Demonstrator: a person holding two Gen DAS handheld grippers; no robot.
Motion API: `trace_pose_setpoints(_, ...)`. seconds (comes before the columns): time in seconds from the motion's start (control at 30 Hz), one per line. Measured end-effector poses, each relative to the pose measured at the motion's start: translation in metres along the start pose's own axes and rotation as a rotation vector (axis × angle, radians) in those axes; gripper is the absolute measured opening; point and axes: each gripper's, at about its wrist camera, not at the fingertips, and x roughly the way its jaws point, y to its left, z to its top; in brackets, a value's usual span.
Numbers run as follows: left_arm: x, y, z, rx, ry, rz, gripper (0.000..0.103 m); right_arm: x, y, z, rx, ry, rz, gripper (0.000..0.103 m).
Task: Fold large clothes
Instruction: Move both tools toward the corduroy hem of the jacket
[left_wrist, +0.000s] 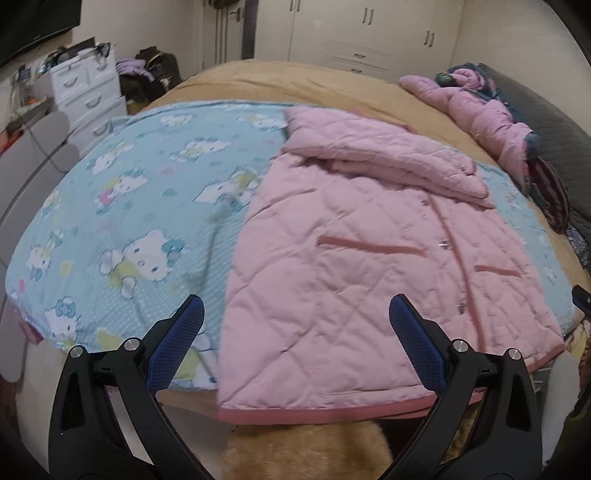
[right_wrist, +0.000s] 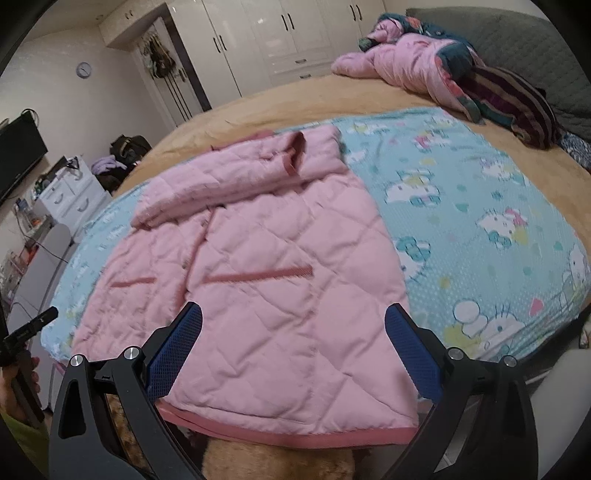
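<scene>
A pink quilted jacket lies front-up on a light blue cartoon-print sheet, both sleeves folded across its chest, its darker pink hem at the bed's near edge. It also shows in the right wrist view, on the same sheet. My left gripper is open and empty, held above the jacket's lower left part. My right gripper is open and empty, above the jacket's lower right part. The left gripper's tip shows at the left edge of the right wrist view.
The sheet lies on a tan bedspread. A pile of pink and dark clothes lies by the grey headboard. White drawers, a television and wardrobes stand around the bed.
</scene>
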Motion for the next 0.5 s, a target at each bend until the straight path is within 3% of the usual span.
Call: trace_pose_setpoints(0.5, 0.023, 0.038, -0.023, -0.032, 0.084, 0.052, 0.094, 0.02, -0.039, -0.026, 0.029, 0.08, -0.038, 0.099)
